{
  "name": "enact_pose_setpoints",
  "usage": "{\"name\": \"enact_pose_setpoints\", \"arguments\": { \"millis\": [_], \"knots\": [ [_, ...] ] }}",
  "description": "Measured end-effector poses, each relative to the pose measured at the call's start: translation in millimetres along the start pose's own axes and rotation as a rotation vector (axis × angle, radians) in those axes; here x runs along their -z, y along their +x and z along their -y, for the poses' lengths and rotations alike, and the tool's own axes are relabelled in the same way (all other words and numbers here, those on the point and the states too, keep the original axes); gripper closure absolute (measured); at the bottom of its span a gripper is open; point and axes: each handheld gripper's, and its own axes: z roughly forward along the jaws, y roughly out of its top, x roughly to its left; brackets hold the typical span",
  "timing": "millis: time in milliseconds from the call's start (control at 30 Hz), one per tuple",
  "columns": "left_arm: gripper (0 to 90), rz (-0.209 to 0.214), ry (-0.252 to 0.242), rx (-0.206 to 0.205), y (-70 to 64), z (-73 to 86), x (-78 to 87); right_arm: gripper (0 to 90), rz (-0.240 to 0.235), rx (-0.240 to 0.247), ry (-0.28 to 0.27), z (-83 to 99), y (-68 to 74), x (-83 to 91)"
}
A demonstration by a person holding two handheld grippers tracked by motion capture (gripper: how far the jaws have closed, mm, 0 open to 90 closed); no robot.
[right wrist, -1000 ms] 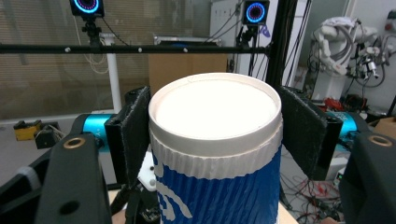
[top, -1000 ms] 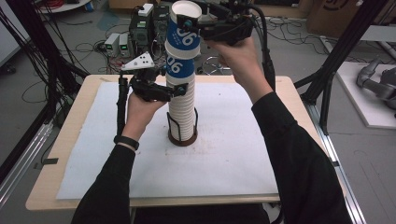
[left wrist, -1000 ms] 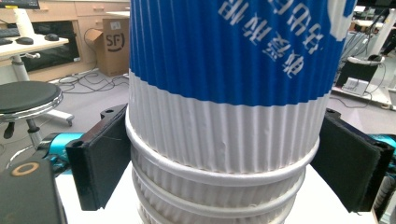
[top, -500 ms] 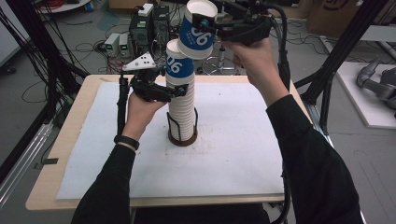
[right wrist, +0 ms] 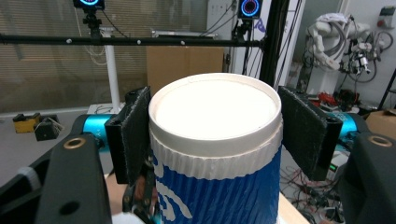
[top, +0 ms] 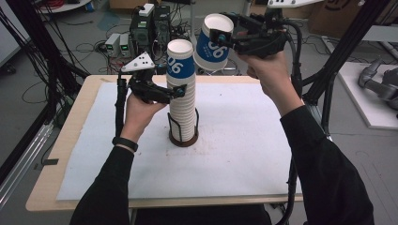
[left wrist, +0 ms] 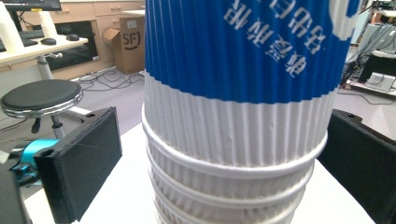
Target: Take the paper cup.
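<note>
One cup held up at the top of the frame, a tall stack of cups standing mid-table.

High view: the right gripper (top: pixel 224 36) pinches an upside-down blue-and-white paper cup (top: pixel 212 43) at upper centre, apart from the stack (top: pixel 182 93), which stands in a dark wire holder (top: pixel 183 132) on the white mat (top: pixel 234 154). The left gripper (top: pixel 179 91) sits at the stack's side.
Left gripper view: ribbed cup walls and nested rims (left wrist: pixel 233 163) between spread jaws, neither touching.
Right gripper view: padded jaws press the cup's (right wrist: pixel 217 154) sides below its white bottom.
</note>
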Motion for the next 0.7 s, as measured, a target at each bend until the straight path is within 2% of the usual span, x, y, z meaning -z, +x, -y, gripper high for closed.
{"name": "enact_pose_setpoints", "arguments": {
  "millis": [333, 500, 633, 700],
  "knots": [
    [1.7, -0.022, -0.004, -0.012, -3.4, 3.8, 12.6, 30.2, 0.003, -0.017, 0.010, 21.3, -1.2, 16.1],
    [1.7, -0.066, 0.000, -0.020, -6.0, 10.3, 22.7, 30.2, 0.006, -0.026, 0.025, 34.3, -0.9, 22.4],
    [1.7, -0.082, -0.005, -0.011, -5.9, 16.6, 30.9, 30.2, 0.009, -0.033, 0.030, 46.5, -1.7, 27.8],
    [1.7, -0.082, 0.009, -0.013, -7.2, 17.4, 33.5, 30.2, 0.007, -0.046, 0.032, 55.2, -1.9, 31.7]
  ]
}}
